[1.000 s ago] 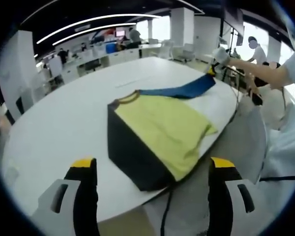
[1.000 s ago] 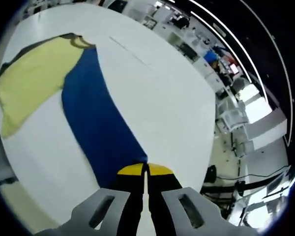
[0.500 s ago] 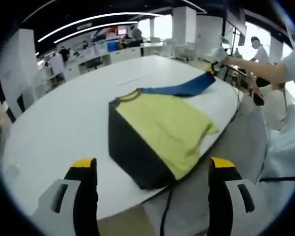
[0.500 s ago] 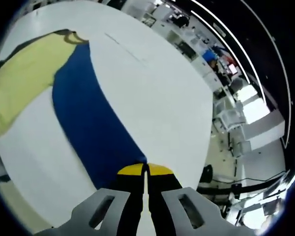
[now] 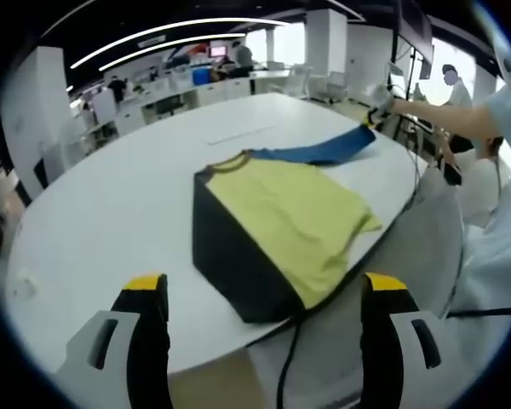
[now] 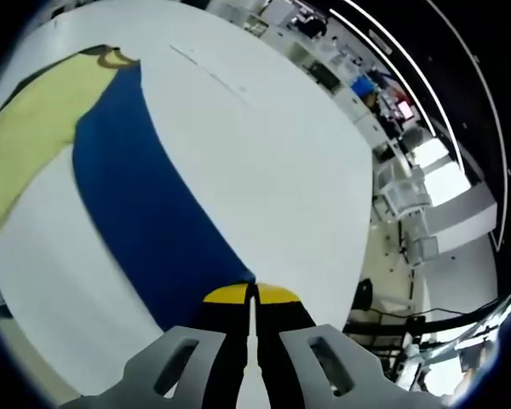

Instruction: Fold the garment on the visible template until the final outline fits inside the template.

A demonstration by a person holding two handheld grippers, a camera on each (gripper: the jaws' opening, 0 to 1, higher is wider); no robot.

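- open office space runs behind the white round desk [image 5: 94, 230], with rows of workstations, ceiling light strips and bright windows far beyond the fingers.
- in the left gripper view the left gripper [image 5: 264, 328] hangs off the near edge of the desk, its two yellow-tipped black fingers [image 5: 145, 294] spread wide and holding nothing.
- the garment [image 5: 281, 226] lies flat on the desk ahead of and between those spread fingers, well apart from them: a yellow front panel, a dark side panel toward the left finger, a collar at the far end.
- a blue part of the garment stretches away from the collar toward the far right, up to the right gripper [image 5: 380, 100], which is held by a person's outstretched arm [image 5: 443, 119].
- the garment's near corner reaches the desk edge, just ahead of the right-hand finger of the left gripper.
- a dark cable [image 5: 286, 358] hangs down below the desk edge between the left gripper's fingers.
- in the right gripper view the right gripper [image 6: 252, 298] has its fingers pressed together, pinching the tip of the garment [image 6: 145, 221]; the blue cloth widens away from the fingertips across the desk [image 6: 272, 145] to the yellow panel at the far left.
- a thin line marked on the desk [image 6: 206, 75] runs beyond the blue cloth, far ahead of the fingers.
- i cannot tell where the template outline lies under the garment.
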